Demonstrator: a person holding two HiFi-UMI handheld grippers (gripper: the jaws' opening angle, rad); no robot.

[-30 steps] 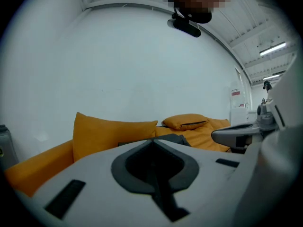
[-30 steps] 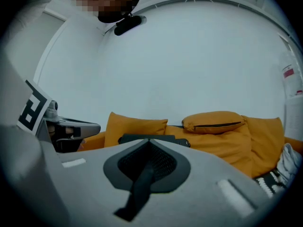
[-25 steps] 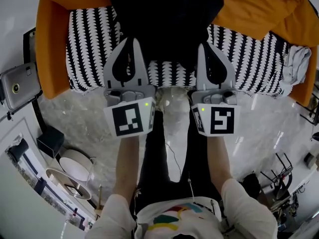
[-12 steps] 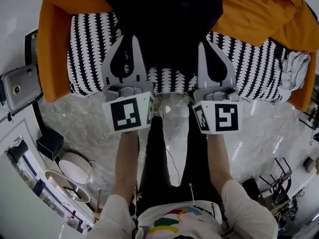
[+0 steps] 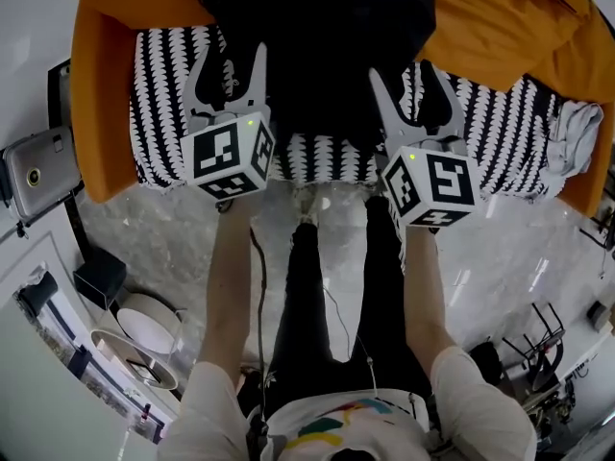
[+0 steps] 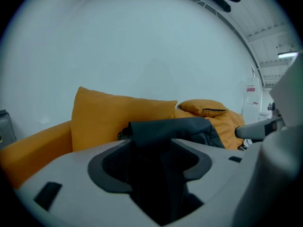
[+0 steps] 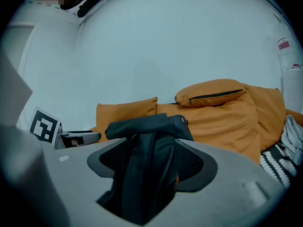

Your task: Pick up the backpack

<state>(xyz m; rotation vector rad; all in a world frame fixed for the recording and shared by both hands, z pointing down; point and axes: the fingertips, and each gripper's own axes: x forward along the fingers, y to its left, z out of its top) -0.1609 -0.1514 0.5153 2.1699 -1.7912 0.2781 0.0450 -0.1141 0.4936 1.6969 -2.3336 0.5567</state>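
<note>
Backpack (image 5: 317, 46) on sofa (image 5: 96, 113), left tongs (image 5: 232, 60) and right tongs (image 5: 404, 80) spreading open, its black fabric between both

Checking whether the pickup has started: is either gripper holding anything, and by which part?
Nothing is gripped. The left gripper and right gripper both have their jaws opening, with the black backpack's fabric between them, unclamped.
</note>
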